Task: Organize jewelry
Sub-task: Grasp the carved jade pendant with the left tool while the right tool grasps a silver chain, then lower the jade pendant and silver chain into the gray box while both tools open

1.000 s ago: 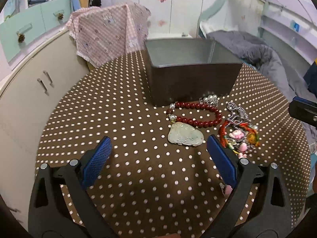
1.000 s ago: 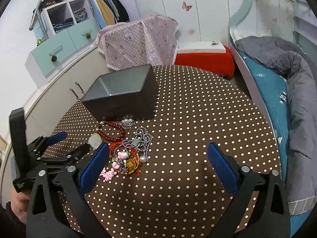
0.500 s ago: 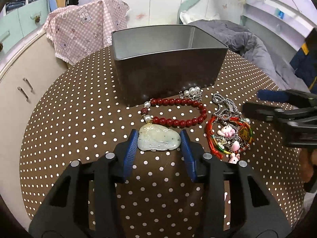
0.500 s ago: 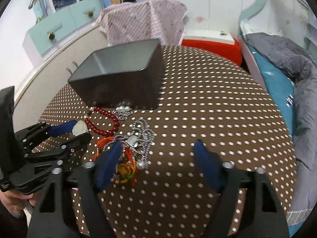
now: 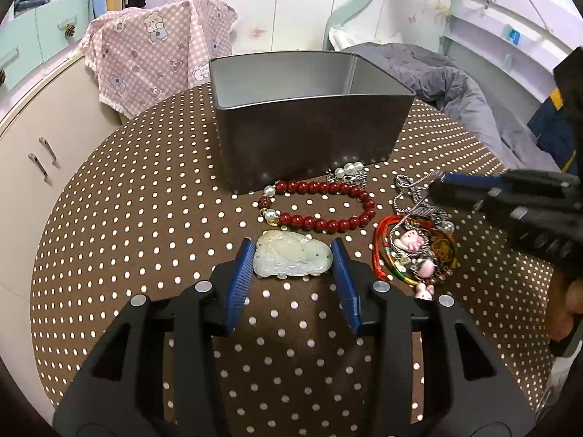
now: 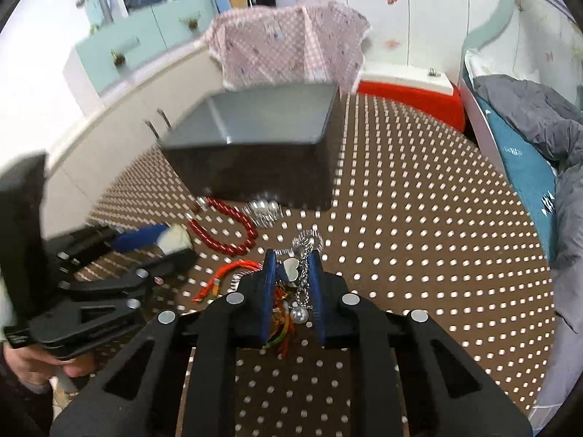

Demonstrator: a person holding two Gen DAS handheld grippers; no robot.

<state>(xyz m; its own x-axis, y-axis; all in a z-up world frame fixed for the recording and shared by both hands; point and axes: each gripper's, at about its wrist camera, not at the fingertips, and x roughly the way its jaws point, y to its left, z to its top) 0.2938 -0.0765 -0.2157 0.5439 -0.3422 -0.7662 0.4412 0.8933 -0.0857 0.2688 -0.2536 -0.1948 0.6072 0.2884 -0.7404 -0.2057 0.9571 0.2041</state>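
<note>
Left gripper (image 5: pixel 293 255) fingers pinch jade pendant (image 5: pixel 291 259) flat on dotted surface (image 5: pixel 145 218); right gripper (image 6: pixel 291 273) fingers closing on silver chain (image 6: pixel 304 280), both pickups staged near open box (image 5: pixel 309 116).

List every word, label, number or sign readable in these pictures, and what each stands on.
None can be read.
Amber charm in the tangle of cords: a gold mark, too small to read.
Teal bed sheet: small white print, too blurred to read.
Pink checked cloth: bear pictures only, no lettering.
Dark metal box: plain, no label.
</note>
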